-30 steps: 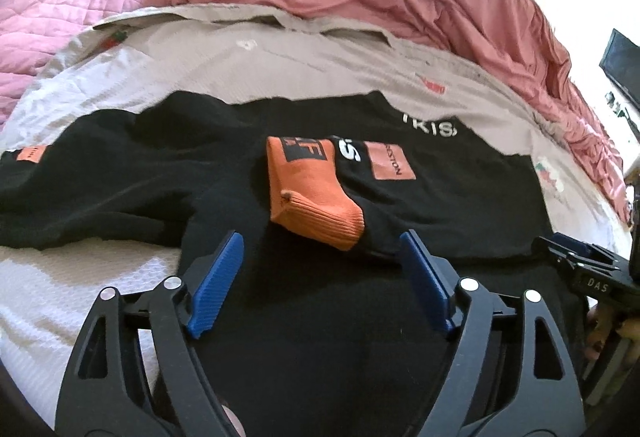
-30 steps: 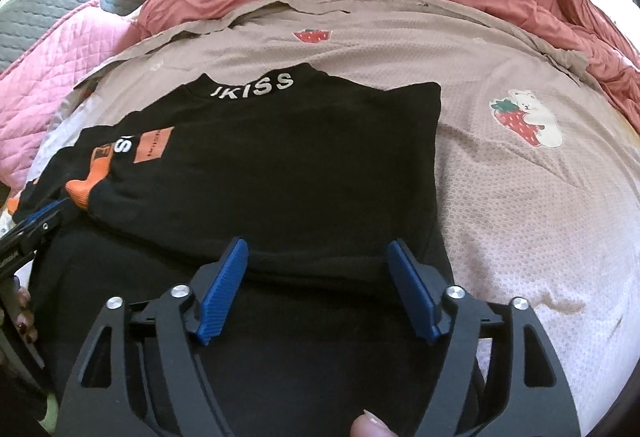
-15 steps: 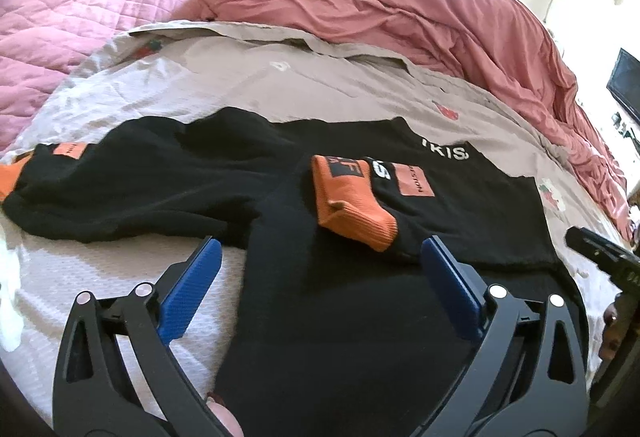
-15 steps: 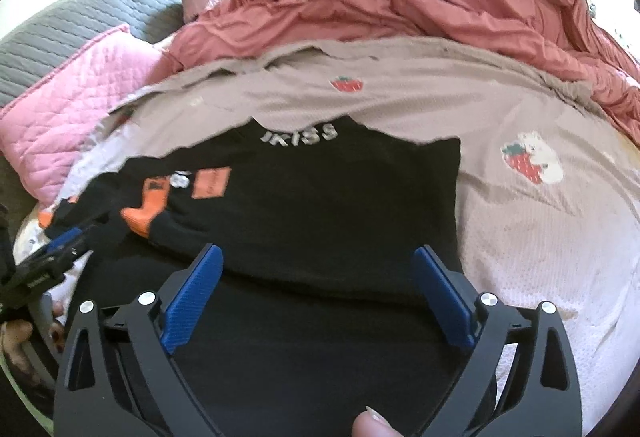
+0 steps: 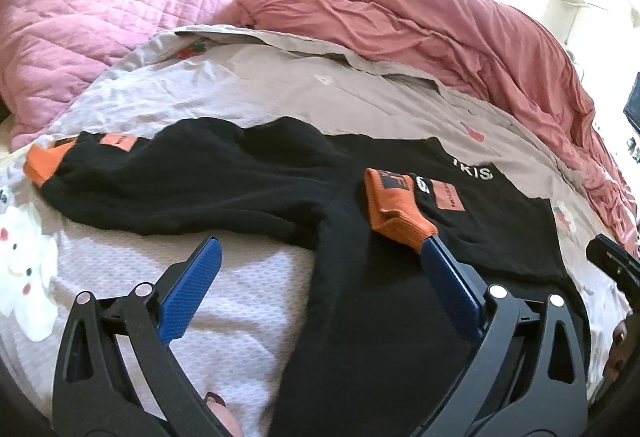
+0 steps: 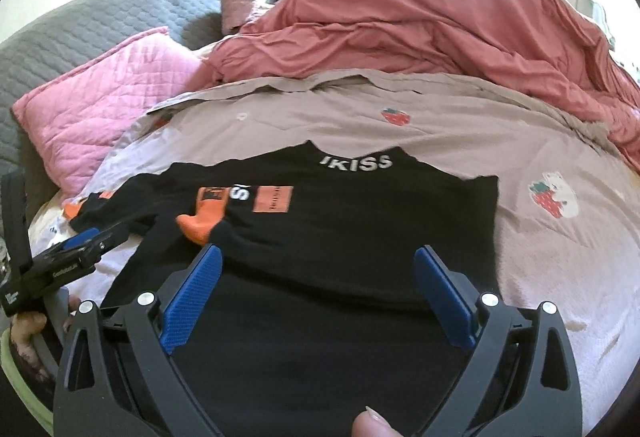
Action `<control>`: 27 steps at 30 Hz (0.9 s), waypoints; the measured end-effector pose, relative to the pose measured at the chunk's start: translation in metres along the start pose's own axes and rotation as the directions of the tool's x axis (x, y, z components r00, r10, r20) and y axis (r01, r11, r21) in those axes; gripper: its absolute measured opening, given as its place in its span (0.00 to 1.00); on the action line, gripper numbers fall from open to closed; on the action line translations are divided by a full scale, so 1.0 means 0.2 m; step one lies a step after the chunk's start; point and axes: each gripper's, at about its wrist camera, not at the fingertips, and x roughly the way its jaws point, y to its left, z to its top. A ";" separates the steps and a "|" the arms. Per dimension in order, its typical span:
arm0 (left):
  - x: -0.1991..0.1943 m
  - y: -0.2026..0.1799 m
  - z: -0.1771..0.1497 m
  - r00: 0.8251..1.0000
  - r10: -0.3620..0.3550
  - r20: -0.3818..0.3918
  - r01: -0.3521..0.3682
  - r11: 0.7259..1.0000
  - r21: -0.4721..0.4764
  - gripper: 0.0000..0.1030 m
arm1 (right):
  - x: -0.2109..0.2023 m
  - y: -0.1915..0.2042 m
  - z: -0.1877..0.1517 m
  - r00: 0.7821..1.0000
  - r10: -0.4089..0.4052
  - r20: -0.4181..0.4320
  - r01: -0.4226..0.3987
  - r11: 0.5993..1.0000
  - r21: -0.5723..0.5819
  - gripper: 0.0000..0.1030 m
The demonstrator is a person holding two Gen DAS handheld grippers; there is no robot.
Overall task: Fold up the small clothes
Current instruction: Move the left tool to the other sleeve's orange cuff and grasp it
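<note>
A black sweatshirt [image 5: 400,317] with orange cuffs lies flat on the bed, its collar lettering away from me. One sleeve is folded across the chest, and its orange cuff [image 5: 396,213] rests on the body. The other sleeve [image 5: 180,181] stretches out to the left and ends in an orange cuff [image 5: 42,163]. My left gripper [image 5: 318,247] hovers open above the shirt's left side, holding nothing. My right gripper [image 6: 318,253] is open above the lower body of the sweatshirt [image 6: 340,237], also holding nothing. Each gripper shows at the edge of the other's view.
A beige sheet [image 6: 400,141] with strawberry prints covers the bed. A rumpled red duvet [image 6: 440,21] is piled at the far side and a pink quilted pillow [image 5: 88,21] lies at the far left. A grey padded headboard [image 6: 60,37] stands behind.
Both grippers have opened wider and drawn back and up from the sweatshirt. More of the outstretched left sleeve and the bed now shows. The garment has not moved.
</note>
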 end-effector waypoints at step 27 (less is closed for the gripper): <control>-0.13 0.55 0.05 0.993 0.114 0.039 -0.095 0.943 -0.318 0.91 | 0.14 0.68 0.04 0.989 0.148 -0.031 -0.151 0.960 -0.235 0.93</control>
